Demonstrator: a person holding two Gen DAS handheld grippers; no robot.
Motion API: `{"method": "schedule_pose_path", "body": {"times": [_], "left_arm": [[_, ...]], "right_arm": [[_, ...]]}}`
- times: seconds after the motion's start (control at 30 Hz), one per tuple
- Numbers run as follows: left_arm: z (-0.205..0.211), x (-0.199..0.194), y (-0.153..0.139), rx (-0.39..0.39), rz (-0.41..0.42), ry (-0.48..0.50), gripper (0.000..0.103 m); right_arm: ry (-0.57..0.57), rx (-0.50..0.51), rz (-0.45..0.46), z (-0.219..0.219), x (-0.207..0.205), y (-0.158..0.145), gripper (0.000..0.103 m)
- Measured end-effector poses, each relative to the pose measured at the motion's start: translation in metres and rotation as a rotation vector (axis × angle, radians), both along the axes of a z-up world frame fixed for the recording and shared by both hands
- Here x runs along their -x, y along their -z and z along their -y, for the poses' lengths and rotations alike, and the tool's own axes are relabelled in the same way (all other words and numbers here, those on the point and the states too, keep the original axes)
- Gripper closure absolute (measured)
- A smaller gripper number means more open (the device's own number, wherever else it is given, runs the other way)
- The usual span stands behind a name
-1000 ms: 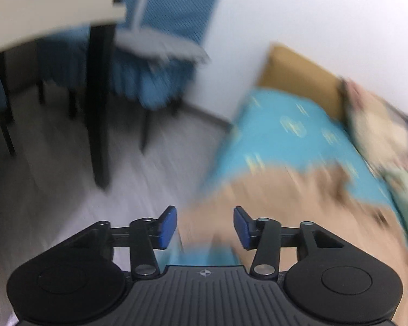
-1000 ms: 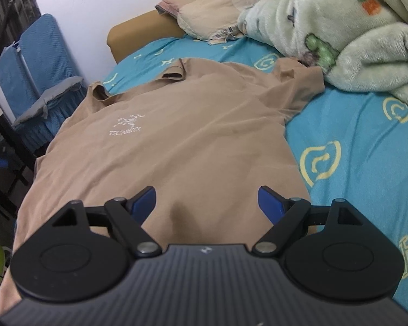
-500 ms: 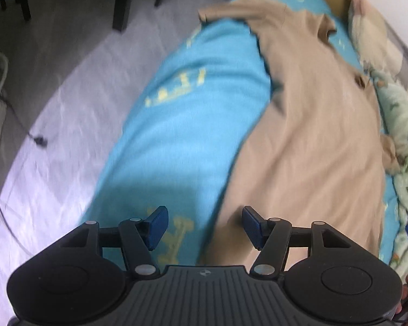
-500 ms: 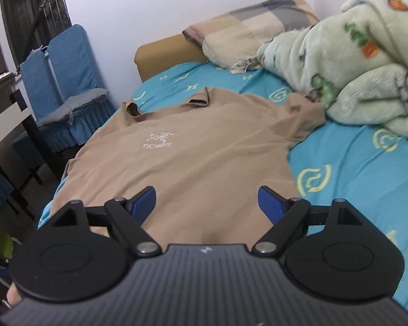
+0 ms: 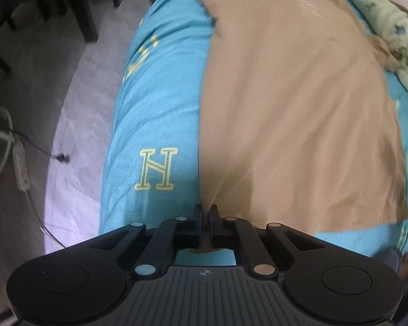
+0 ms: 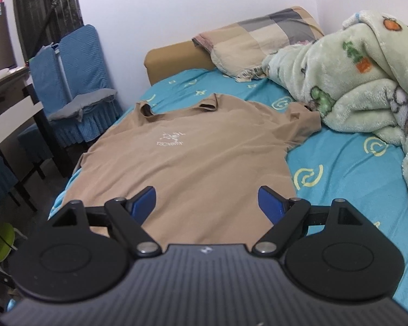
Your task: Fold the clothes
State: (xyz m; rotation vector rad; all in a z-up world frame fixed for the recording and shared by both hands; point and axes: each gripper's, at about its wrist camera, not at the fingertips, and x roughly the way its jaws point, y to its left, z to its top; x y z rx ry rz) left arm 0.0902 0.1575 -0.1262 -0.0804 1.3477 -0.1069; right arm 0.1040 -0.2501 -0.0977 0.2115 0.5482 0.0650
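Left gripper (image 5: pixel 205 212) points steeply down, fingers pinching the shirt (image 5: pixel 285 108) hem.

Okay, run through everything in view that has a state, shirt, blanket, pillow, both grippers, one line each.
Shirt: spread flat on the bed, front up, unfolded.
Left gripper: shut on the shirt's bottom corner.
Right gripper: open, empty, above the shirt's hem.
Blanket: bunched in a heap beside the shirt.
Pillow: lying at the head of the bed.
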Motion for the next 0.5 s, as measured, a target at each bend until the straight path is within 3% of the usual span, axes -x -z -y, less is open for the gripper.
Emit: {"method": "schedule_pose_path", "body": {"times": [0.1,0.17,0.27,0.37,0.5], "left_arm": [[0.009,0.002,-0.017,-0.042,0.117,0.008,0.084],[0.015,0.002,-0.028,-0.073,0.199,0.008,0.047],[0.028,0.002,-0.044,-0.117,0.338,0.002,0.023],[0.051,0.003,-0.059,-0.127,0.481,-0.037,0.017],[0.089,0.003,-0.064,-0.082,0.584,-0.063,0.011]], "right_arm": [[-0.008,-0.001,0.009,-0.001,-0.003,0.003,0.019],[-0.006,0.001,0.009,-0.003,-0.009,0.008,0.019],[-0.018,0.018,0.011,-0.009,-0.02,0.021,0.019],[-0.017,0.059,-0.002,-0.015,-0.036,0.041,0.019],[-0.03,0.09,-0.048,-0.018,-0.048,0.072,0.019]]}}
